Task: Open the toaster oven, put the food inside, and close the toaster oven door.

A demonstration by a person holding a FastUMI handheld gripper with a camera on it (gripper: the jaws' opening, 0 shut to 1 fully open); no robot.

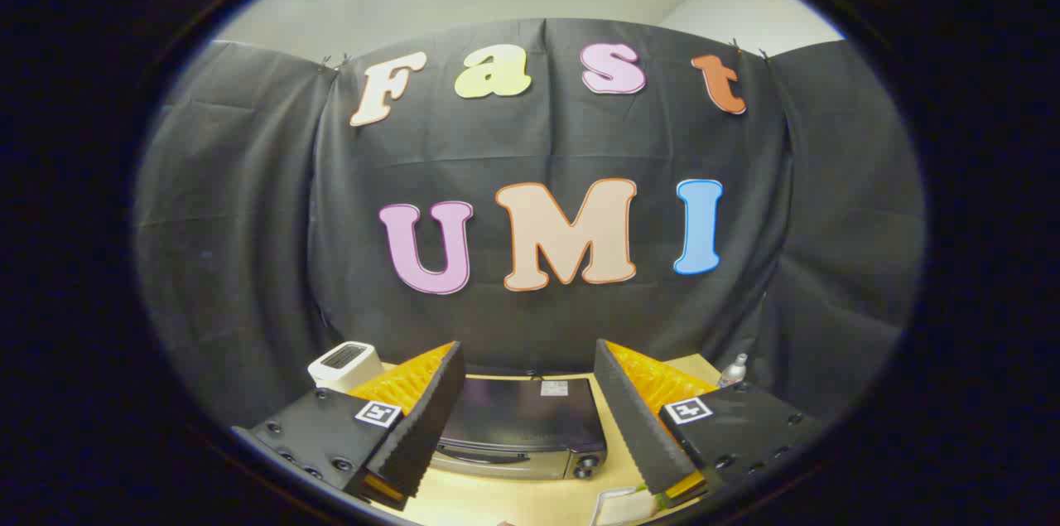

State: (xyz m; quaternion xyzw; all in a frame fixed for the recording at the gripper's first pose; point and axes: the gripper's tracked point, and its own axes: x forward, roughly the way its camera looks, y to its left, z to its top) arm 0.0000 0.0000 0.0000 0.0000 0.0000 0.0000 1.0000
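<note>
gripper view: high above a pale wooden table [497, 501], looking down and forward at the booth's black cloth wall.
gripper [528, 418]: fingers spread wide apart, nothing between the pads, touching nothing.
toaster oven [522, 427]: dark box with a silver front, sits on the table just ahead of and between the fingers, well below them. Door looks closed, handle bar along the top of the front, knobs at its right end.
food: a white dish [617, 507] with something green on it near the right finger's tip, mostly cut off; likely the food, can't tell what kind.
other items: white slot toaster [346, 364] behind the left finger; small clear bottle [732, 370] beyond the right finger.
step: start of task, door not yet opened, nothing grasped.
next move: drop down and forward to the door handle, close on it or hook it, then pull it outward and down. Needs a big descent first.
</note>
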